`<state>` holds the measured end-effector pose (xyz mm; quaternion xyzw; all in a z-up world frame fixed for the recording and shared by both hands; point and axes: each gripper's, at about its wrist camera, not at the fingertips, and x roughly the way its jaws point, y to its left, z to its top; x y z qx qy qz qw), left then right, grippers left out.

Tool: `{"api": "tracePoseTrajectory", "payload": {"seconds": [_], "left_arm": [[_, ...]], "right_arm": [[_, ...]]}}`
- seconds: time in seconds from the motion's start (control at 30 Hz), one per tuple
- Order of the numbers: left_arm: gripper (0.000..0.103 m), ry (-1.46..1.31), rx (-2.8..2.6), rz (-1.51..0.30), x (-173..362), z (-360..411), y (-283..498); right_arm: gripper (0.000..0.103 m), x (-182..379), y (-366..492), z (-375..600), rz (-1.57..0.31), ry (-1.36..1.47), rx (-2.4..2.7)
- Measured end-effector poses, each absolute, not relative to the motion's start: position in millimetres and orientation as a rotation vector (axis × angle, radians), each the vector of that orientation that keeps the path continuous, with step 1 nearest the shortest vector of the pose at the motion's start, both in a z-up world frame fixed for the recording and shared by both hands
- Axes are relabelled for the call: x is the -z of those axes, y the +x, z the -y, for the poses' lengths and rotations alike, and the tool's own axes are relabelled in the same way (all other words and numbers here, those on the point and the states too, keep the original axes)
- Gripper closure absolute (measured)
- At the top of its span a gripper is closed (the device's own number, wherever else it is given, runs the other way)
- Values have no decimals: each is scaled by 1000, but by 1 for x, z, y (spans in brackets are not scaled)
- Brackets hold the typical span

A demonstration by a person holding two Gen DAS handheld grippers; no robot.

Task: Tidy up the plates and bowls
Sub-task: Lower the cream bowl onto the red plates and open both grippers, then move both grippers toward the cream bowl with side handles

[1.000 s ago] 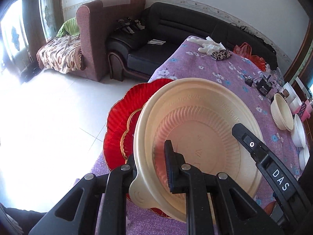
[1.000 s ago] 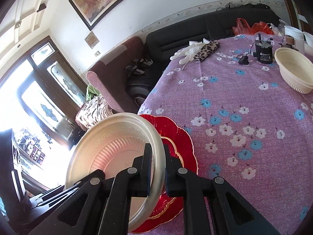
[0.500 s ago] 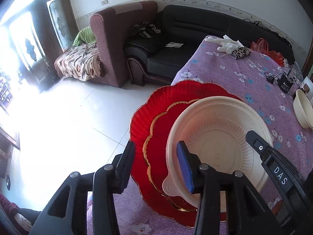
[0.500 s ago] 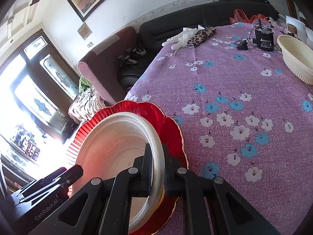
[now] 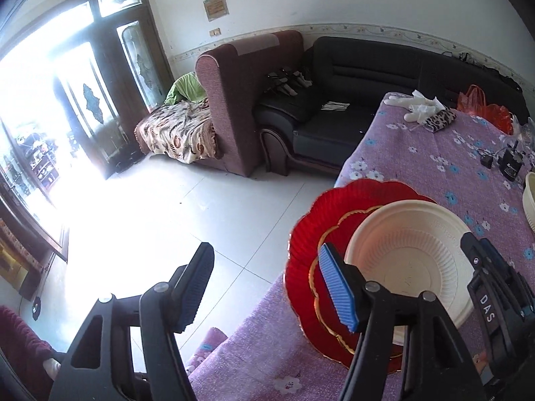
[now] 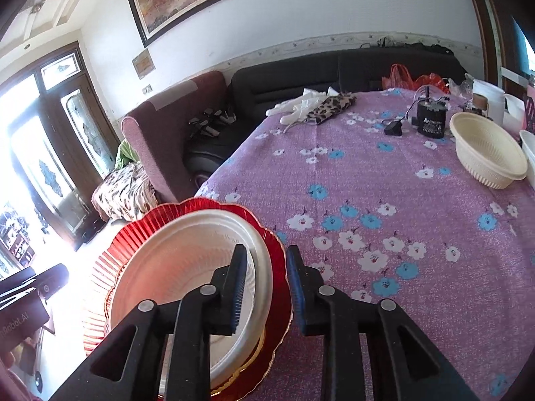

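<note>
The cream bowl [image 6: 200, 267] rests in the red plate [image 6: 110, 260] at the desk's [image 6: 384, 200] near corner. The right hand-held gripper [image 6: 265, 287], its jaws just eased apart, straddles the bowl's rim, seemingly without touching it. The left hand-held gripper [image 5: 267, 284], just opened wide, holds nothing and hangs off the desk's edge.

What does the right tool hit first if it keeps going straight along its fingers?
Most likely the cream bowl: its near rim sits between the open fingers of the right tool, whose jaws have just been opening. The bowl rests on the red plate, which lies next in line. Depth is unclear.
</note>
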<state>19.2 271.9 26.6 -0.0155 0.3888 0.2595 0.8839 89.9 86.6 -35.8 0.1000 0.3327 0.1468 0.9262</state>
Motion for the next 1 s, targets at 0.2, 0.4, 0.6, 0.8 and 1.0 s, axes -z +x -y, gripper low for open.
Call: {"api": "tracePoseTrajectory", "payload": {"seconds": [0.2,0.4,0.6,0.8,1.0], "left_arm": [[37,-73,-512,-795,-37,-262,11],[34,-24,-394,-748,-58,-200,16],[26,22,-255,-739,-58,-120,28],[25,31,-159,-751,-37,-58,33],[19,8,-110,-770,-7,-22,32]], "right_arm": [[65,17,72,-60,-594,300,-284],[65,8,55,-10,-607,379,-269],[65,6,37,69,-608,377,-183],[62,6,17,155,-589,386,-78],[61,17,-5,225,-589,437,-24]]}}
